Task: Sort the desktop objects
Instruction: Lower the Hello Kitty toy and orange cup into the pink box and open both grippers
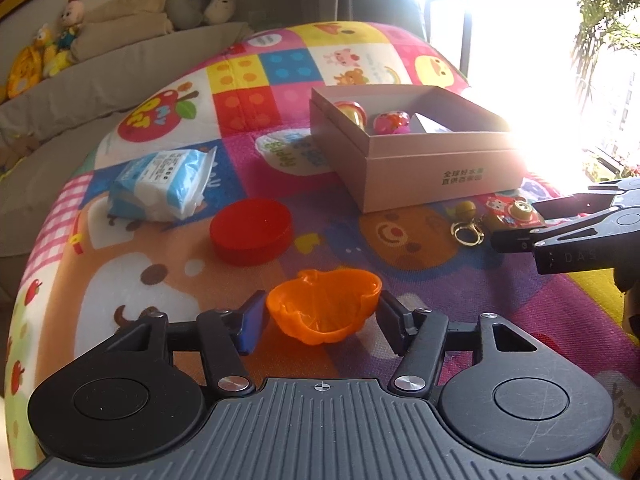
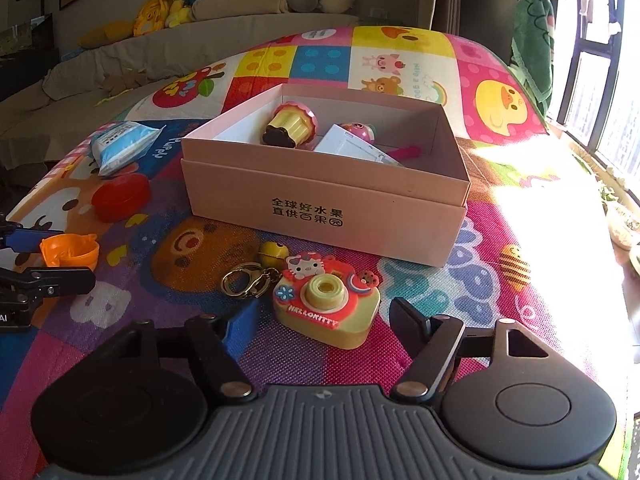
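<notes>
An orange pumpkin-shaped bowl (image 1: 324, 306) sits on the play mat between the fingers of my left gripper (image 1: 320, 322); the jaws stand open on either side of it, close to its rim. It also shows in the right wrist view (image 2: 70, 254). My right gripper (image 2: 326, 326) is open around a Hello Kitty toy camera (image 2: 326, 308), not closed on it. A gold keyring with a yellow bell (image 2: 256, 272) lies left of the camera. A pink cardboard box (image 2: 320, 200) behind holds a cupcake toy (image 2: 290, 126) and other small toys.
A red round lid (image 1: 251, 231) and a blue tissue pack (image 1: 162, 184) lie on the mat at left. A small bee toy (image 2: 516, 266) lies right of the box. A sofa with plush toys (image 2: 180, 4) stands behind; a bright window is at right.
</notes>
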Motion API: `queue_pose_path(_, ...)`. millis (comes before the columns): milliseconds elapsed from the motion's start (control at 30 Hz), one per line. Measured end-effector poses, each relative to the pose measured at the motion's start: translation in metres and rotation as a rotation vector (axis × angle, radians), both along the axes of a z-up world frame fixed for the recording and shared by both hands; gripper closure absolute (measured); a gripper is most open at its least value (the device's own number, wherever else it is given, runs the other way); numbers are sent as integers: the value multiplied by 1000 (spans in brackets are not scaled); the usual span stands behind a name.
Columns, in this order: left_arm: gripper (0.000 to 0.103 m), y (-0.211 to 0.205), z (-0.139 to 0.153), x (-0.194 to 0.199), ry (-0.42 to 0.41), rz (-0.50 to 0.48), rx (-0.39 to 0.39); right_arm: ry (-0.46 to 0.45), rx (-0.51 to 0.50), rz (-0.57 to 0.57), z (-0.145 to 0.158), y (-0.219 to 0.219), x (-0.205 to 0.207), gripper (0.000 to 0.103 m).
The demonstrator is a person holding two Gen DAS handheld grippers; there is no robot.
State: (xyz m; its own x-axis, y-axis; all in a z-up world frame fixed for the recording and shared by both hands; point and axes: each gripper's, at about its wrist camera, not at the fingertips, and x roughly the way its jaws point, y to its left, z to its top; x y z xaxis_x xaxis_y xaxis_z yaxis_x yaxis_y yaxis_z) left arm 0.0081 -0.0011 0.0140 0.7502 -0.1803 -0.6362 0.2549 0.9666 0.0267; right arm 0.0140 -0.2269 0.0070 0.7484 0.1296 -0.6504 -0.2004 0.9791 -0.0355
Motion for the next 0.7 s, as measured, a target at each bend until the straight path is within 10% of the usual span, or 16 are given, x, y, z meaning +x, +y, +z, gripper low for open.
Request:
queue_pose_path(267, 39, -1, 25, -3, -38, -26, -43, 4, 48, 55, 33, -9, -9, 45)
queue_pose_path(500, 39, -17, 109, 16, -275, -92, -89, -259, 161, 47, 158, -53, -32, 45)
queue_pose_path(700, 38, -54, 132, 68, -330, -142, -140, -389, 117, 32, 200, -62, -30, 45)
